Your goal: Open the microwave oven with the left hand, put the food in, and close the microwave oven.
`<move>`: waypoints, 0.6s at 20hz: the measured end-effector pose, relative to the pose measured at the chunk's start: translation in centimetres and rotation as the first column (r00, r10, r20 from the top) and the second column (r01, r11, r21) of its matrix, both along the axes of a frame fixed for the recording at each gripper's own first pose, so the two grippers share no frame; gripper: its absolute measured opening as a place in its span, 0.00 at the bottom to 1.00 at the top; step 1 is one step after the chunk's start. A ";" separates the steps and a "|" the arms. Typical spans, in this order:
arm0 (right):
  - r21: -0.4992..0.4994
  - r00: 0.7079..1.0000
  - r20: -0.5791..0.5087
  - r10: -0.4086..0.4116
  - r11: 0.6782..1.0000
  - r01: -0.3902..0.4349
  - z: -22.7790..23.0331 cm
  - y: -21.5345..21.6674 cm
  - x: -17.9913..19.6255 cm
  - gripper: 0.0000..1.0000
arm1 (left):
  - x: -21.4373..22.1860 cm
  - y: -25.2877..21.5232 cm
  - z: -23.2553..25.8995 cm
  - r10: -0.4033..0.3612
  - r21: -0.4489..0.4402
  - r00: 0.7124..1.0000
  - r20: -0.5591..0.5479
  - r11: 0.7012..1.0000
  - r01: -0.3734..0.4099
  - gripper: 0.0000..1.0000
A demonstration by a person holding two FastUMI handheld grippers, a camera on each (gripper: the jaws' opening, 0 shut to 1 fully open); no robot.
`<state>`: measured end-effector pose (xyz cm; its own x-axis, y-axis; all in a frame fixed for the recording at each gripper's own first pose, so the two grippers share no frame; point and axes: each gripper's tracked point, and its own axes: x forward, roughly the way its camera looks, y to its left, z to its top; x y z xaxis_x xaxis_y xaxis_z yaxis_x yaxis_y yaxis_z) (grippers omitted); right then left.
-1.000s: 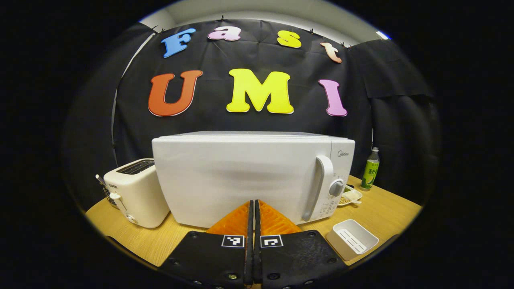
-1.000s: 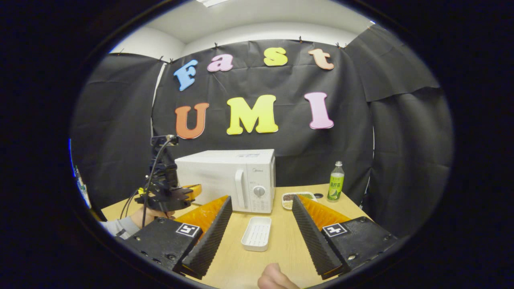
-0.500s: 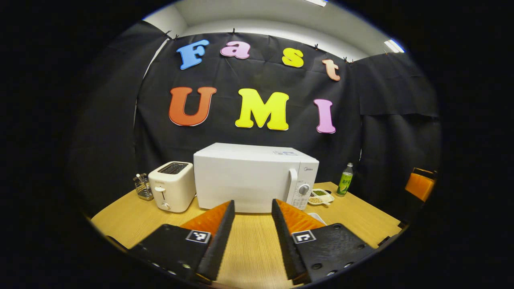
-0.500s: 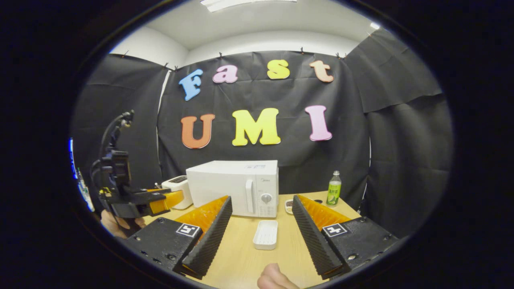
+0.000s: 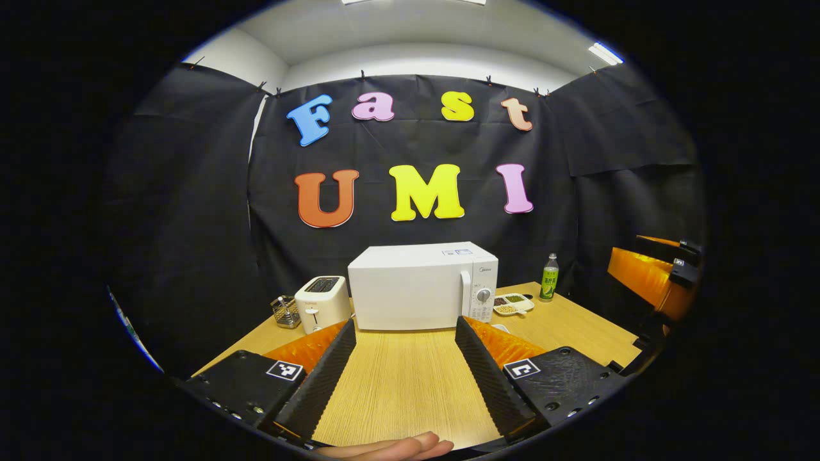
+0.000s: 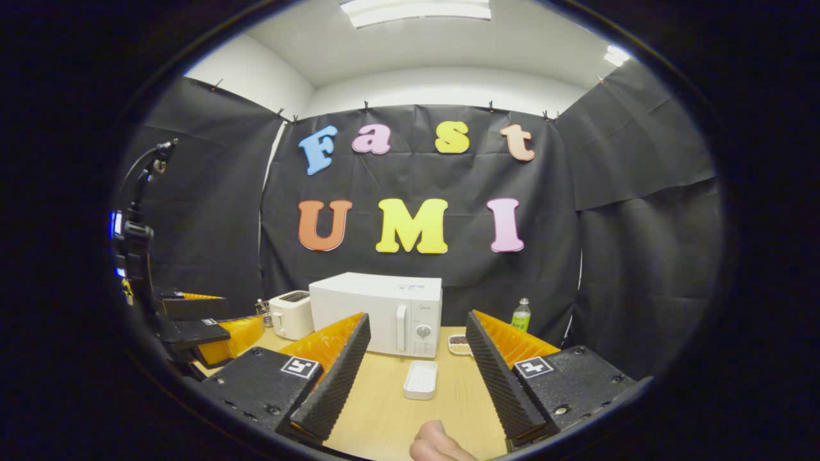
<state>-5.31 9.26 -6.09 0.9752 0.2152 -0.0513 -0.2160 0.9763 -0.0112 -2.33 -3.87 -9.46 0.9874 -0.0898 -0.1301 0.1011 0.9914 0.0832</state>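
Well back on the wooden table [image 5: 397, 384], against the black cloth wall, stands the white microwave [image 5: 413, 288] with its door shut, the upright handle [image 5: 466, 294] and a round knob [image 5: 483, 295] at its right end. Just to its right lies a small divided dish of food [image 5: 512, 303], and farther right a green bottle [image 5: 548, 278] stands upright. To the microwave's left is a white toaster [image 5: 321, 303], with a little wire basket [image 5: 285, 311] beside that. In the right gripper view a white rectangular tray [image 6: 421, 380] lies on the table in front of the microwave, apart from it. The left gripper [image 5: 403, 378] hangs over the near part of the table with its fingers spread wide and nothing between them; a bit of a hand [image 5: 391, 449] shows at the bottom edge. The right gripper [image 6: 416, 378] is likewise wide open and holds nothing, well short of the tray, with a fingertip [image 6: 435, 443] below it.
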 end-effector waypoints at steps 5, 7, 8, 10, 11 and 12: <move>0.038 0.999 0.002 0.032 0.999 -0.032 2.2 -0.6 -0.8 0.89 | -2.6 2.3 4.4 0.090 -0.016 0.993 0.071 0.996 -0.089 0.96; 0.042 0.999 0.027 0.017 0.999 -0.018 3.0 -2.0 -1.4 0.89 | -3.8 2.3 4.9 0.087 -0.019 0.992 0.087 0.996 -0.086 0.96; 0.042 0.999 0.043 -0.001 0.999 -0.001 3.4 -2.8 -1.5 0.96 | -4.2 2.1 5.2 0.075 -0.018 0.992 0.103 0.997 -0.073 0.96; 0.048 0.999 0.045 -0.023 0.999 0.021 2.9 -4.0 -2.0 0.89 | -5.2 1.5 5.1 0.036 0.009 0.992 0.122 0.999 -0.037 0.96; 0.057 0.999 0.039 -0.019 0.998 0.017 2.6 -4.0 -2.4 0.89 | -5.6 1.8 4.5 0.042 0.027 0.992 0.119 0.999 -0.045 0.96; 0.063 0.999 0.036 -0.012 0.998 0.009 2.5 -4.0 -2.7 0.89 | -5.9 2.1 4.7 0.056 0.042 0.990 0.130 0.997 -0.062 0.96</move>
<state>-8.00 5.22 -3.63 0.9784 0.2066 -0.0022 -0.2064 0.9776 0.0420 -8.22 -1.78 -4.79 0.9996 -0.0277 -0.0048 0.0281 0.9901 0.1372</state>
